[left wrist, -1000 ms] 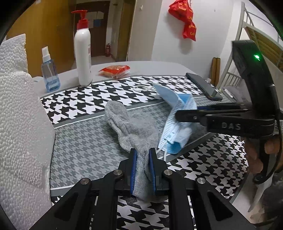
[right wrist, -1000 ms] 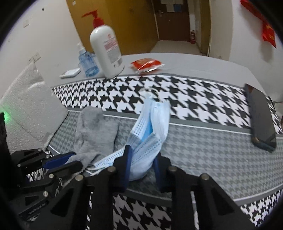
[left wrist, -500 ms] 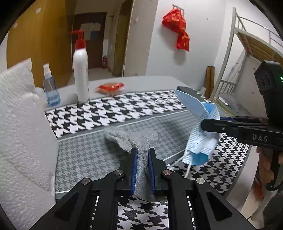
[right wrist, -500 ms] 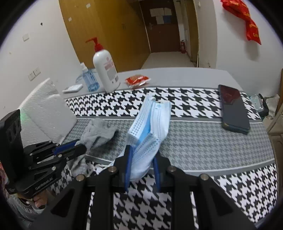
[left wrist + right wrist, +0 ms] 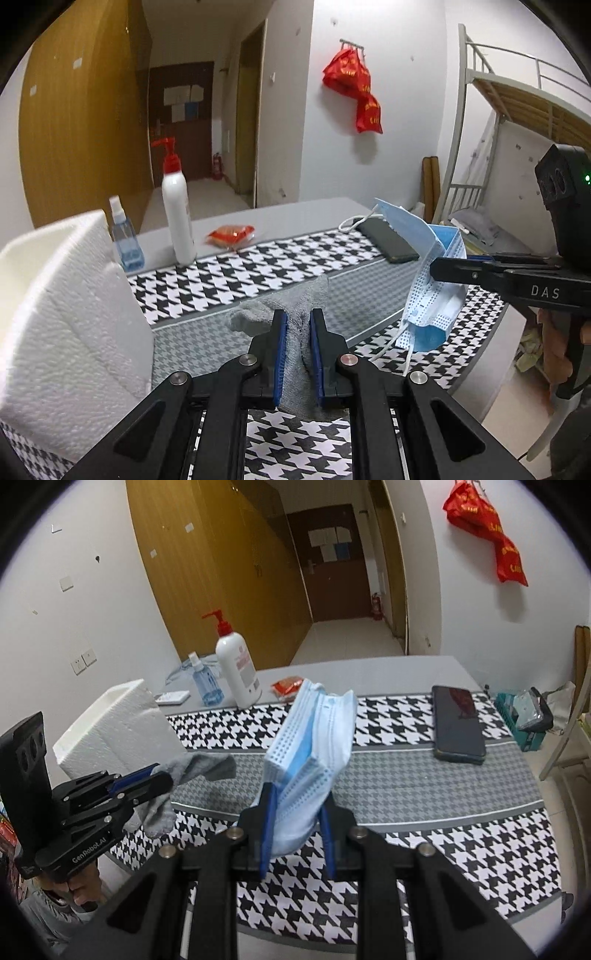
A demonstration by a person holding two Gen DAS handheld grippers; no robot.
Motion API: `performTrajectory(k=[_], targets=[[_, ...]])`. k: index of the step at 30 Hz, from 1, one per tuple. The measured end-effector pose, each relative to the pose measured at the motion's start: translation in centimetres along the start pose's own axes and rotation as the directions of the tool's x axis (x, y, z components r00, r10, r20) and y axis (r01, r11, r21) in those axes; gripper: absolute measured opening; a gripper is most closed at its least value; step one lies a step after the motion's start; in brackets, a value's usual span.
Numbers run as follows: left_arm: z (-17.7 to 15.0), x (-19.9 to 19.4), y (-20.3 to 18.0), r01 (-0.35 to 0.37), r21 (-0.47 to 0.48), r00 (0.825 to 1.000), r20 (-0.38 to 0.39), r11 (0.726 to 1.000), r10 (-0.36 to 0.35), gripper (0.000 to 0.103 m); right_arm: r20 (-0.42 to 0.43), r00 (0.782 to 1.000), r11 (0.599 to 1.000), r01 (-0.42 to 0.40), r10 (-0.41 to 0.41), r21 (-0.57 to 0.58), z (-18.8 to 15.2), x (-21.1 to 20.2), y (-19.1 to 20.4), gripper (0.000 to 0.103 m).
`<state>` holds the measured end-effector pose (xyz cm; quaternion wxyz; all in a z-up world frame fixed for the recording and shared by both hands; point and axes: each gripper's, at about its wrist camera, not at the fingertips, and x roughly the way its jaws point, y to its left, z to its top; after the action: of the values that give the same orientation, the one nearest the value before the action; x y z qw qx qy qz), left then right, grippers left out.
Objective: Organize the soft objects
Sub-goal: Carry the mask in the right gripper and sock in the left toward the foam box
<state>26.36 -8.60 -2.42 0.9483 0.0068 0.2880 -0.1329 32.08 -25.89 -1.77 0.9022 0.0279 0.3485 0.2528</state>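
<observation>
Currently catalogued: one grey sock [image 5: 295, 332], pinched between the narrow-set jaws of the left gripper [image 5: 295, 325] and carried clear of the houndstooth tablecloth [image 5: 229, 273], its toe and cuff drooping to either side; one stack of blue surgical masks [image 5: 310, 753], clamped in the right gripper [image 5: 297, 805] and raised above the cloth, ear loops dangling below. A white foam box [image 5: 66, 317], judged the likely destination, is found just left of the left gripper. Ahead of both grippers, a pump bottle [image 5: 177, 206], a small spray bottle [image 5: 123, 236] and a red packet [image 5: 231, 234] are noted; a phone [image 5: 458, 723] lies ahead-right of the right gripper. Risks: the mask stack could fan out or shed a layer, being held only by its lower part; loops could be snagged on the box rim.
</observation>
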Motion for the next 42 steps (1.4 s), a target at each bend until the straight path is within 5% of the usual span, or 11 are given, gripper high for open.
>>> performTrajectory(k=[20, 42], targets=[[2.3, -8.0, -0.5, -0.102, 0.049, 0.986, 0.137, 0.994, 0.095, 0.013, 0.175, 0.982, 0.995, -0.060, 0.074, -0.082, 0.3, -5.1, 4.4, 0.026], [2.2, -13.1, 3.6, -0.148, 0.028, 0.965, 0.221, 0.989, 0.138, 0.013, 0.239, 0.963, 0.987, -0.099, 0.126, -0.123, 1.3, -5.2, 9.1, 0.026]])
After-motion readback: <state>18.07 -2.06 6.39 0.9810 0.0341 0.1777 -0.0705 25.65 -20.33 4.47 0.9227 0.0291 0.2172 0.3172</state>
